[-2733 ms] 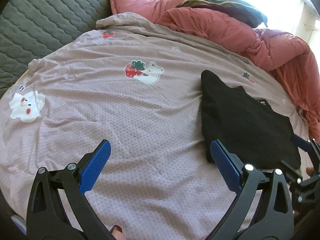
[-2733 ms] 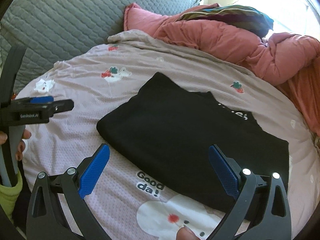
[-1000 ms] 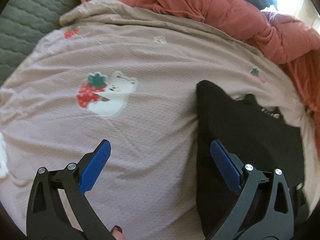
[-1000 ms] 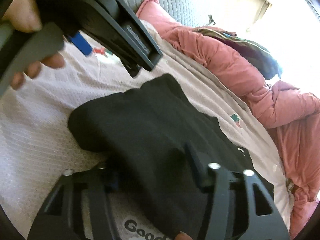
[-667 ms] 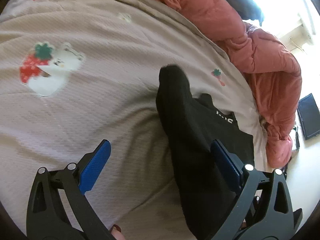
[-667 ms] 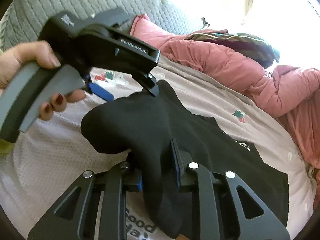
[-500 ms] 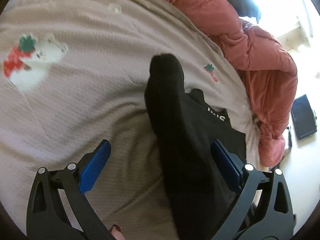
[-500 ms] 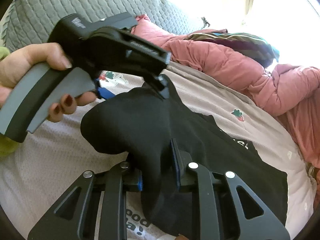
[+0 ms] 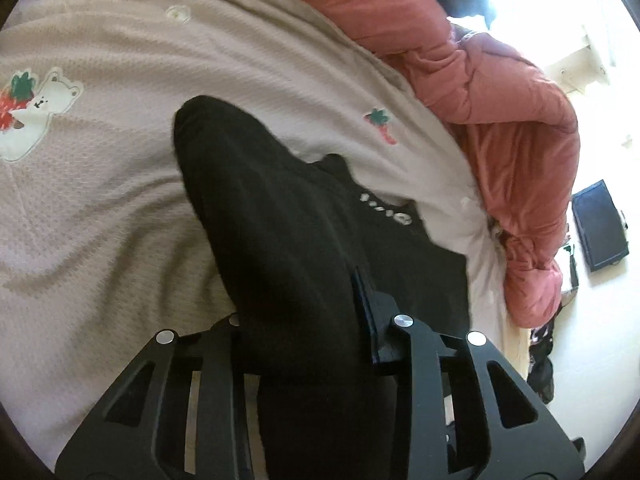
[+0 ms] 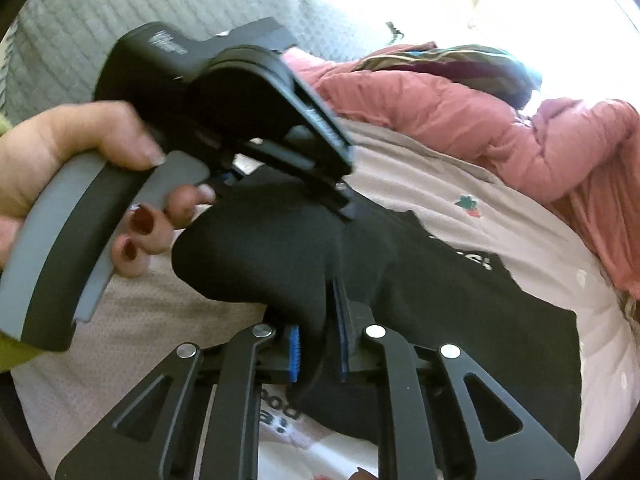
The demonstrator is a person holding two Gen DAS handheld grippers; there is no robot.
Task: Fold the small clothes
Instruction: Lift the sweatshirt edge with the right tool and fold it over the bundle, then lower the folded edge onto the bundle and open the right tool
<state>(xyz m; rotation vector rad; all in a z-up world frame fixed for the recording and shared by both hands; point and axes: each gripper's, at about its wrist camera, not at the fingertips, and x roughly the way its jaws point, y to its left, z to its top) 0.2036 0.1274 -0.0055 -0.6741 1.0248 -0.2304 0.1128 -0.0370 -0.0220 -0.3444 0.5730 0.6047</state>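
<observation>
A black garment with white lettering lies on the pale pink bed sheet, and its near edge is raised into a ridge. My left gripper is closing on that ridge; the cloth fills the gap between its fingers. In the right wrist view the same black garment bulges upward. My right gripper is closing tight on a fold of its near edge, blue pads on both sides. Just above the bulge, a hand holds the left gripper's grey handle.
A bunched pink duvet lies along the far side of the bed, under a striped dark cloth. A grey quilted headboard stands behind. The bed's right edge drops to a pale floor with a flat dark object.
My left gripper swung over the garment's edge and its jaws went from wide open to narrow around the cloth. The right gripper tightened on its fold and lifted it slightly.
</observation>
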